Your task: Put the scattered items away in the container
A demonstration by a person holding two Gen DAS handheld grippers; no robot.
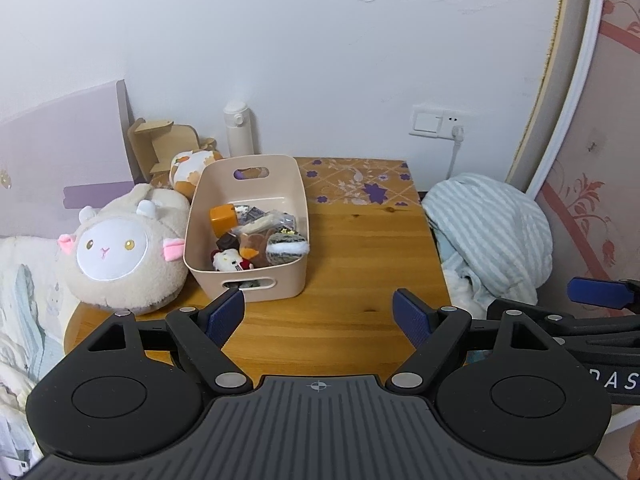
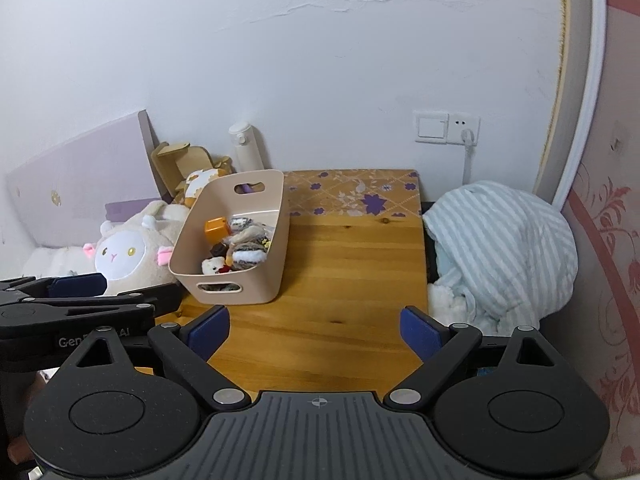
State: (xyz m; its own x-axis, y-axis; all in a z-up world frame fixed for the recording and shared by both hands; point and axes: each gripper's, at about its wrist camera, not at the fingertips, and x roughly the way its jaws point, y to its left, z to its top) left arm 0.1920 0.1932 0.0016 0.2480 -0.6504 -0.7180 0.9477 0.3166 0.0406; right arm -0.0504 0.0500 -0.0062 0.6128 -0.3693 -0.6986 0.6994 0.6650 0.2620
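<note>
While both the left gripper (image 1: 320, 314) and right gripper (image 2: 316, 330) hover wide open and empty above the wooden table (image 1: 360, 256), the beige plastic handled bin (image 1: 296, 200) sits at its left side, holding small plush toys (image 1: 286, 246) and an orange cube (image 1: 222, 218).

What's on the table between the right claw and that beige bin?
Nothing: only bare wooden table lies between the right claw and the beige bin, seen from the right wrist.

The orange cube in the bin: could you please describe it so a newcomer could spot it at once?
Start at the wooden table and find the beige bin on its left side, beside the sheep plush. The orange cube lies among soft toys toward the bin's far left; it alone is hard-edged, boxy and bright orange.
</note>
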